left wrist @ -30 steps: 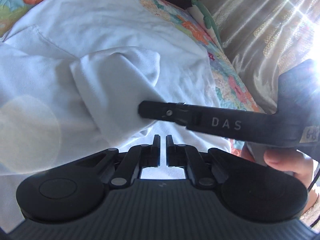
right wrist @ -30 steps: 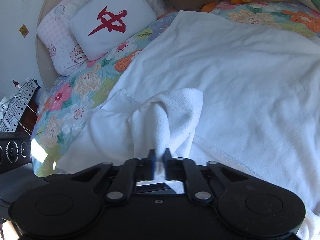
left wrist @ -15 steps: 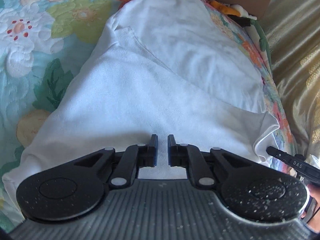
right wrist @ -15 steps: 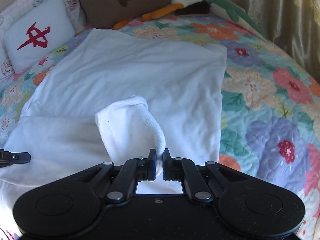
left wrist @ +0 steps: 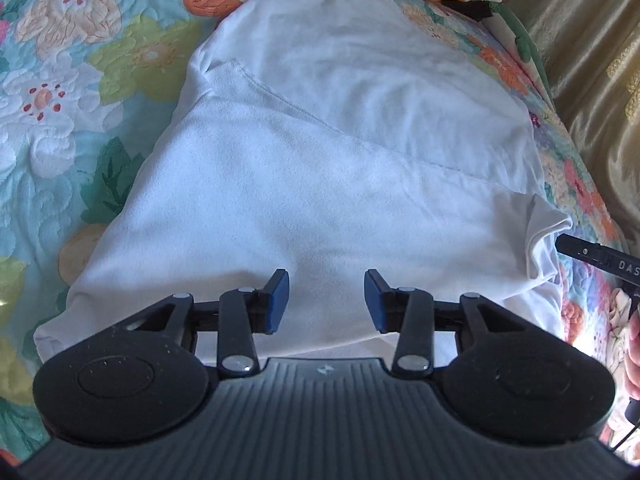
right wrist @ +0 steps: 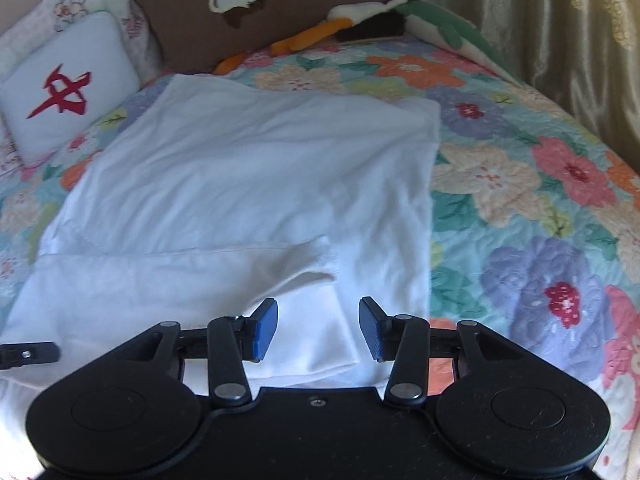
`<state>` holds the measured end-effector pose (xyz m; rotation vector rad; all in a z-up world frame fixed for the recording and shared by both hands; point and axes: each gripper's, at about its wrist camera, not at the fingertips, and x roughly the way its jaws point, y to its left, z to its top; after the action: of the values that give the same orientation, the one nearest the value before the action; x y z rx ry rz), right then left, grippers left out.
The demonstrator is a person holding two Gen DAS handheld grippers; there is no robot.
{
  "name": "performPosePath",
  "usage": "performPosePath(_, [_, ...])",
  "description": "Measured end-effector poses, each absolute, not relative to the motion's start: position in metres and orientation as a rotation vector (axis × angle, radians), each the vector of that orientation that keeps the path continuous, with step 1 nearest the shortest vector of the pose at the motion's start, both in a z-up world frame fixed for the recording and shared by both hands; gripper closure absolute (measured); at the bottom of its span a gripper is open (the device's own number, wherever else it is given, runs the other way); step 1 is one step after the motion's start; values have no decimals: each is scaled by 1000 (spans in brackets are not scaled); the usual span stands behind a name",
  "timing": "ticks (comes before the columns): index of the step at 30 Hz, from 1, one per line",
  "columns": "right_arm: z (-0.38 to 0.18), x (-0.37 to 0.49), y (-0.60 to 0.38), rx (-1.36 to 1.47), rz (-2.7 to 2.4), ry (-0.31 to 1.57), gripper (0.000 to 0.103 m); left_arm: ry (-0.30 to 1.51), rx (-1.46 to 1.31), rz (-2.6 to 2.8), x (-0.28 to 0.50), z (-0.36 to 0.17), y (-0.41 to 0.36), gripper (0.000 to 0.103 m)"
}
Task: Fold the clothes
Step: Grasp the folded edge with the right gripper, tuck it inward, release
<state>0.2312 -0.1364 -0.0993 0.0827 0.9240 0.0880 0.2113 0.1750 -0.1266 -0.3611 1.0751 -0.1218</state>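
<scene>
Garment: a white garment (right wrist: 248,184) lies flat on the bed, on a flowered quilt (right wrist: 540,208); its near part is folded over onto the rest, and the folded edge runs across the cloth.
Left gripper (left wrist: 326,300): it is above the near folded part of the garment. The jaws have just been opening and now stand apart. Nothing is pinched between the blue pads (left wrist: 278,300); the cloth shows below the gap.
Right gripper (right wrist: 318,328): it is above the near right corner of the fold. The jaws have also just been opening; the pads are apart and do not press the cloth.
Pillows: a white pillow with a red sign (right wrist: 64,92) and a brown pillow (right wrist: 276,8) are at the head of the bed.
Curtain: a gold curtain (right wrist: 560,32) hangs beside the bed.
</scene>
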Motion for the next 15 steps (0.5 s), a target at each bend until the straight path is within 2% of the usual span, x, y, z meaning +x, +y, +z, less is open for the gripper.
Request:
performPosePath(3, [-107,225,-114,16,164,944,36,1101,-305,-87,211,-130,166,54])
performPosePath(6, [-126,223,-93,-176,158,922,37,1101,-273,-82,208,-130,160,52])
performPosePath(8, [-133,226,-91,-258,133,902,61,1099,-259,-81,204,-128,157,49])
performPosePath(9, [-135,227,-90,-297,116,894,85,1099,-252,-82,202,-127,155,47])
performPosePath(15, [-111,224,-121,-133,50,856,88,1104,-202,-77,200,-126,148,45])
